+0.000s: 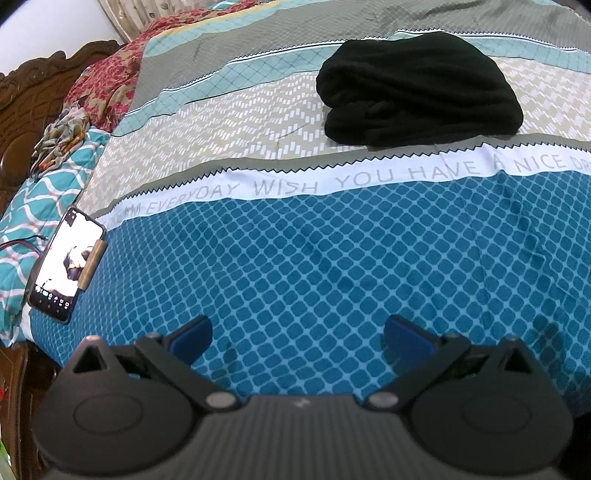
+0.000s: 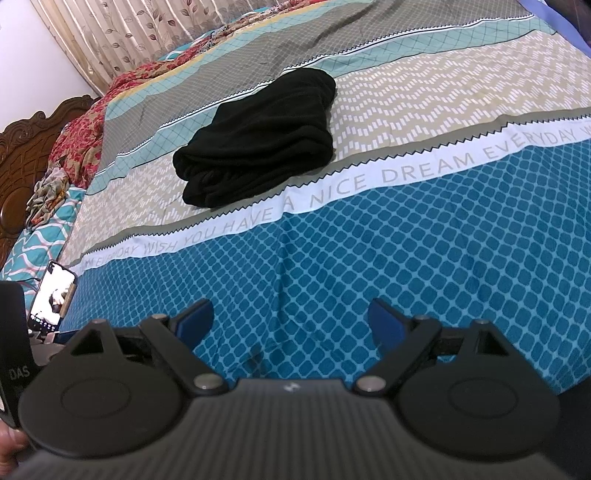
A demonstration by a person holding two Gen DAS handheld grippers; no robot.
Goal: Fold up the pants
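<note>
The black pants lie folded into a compact bundle on the beige zigzag band of the bedspread, far ahead and to the right in the left wrist view. In the right wrist view the same pants sit ahead and to the left. My left gripper hovers open over the blue diamond-patterned part of the bed, nothing between its blue pads. My right gripper is likewise open and empty above the blue area, well short of the pants.
A lit phone on a stand rests at the bed's left edge, also in the right wrist view as phone. Red floral bedding and a carved wooden headboard lie at the left. Curtains hang behind.
</note>
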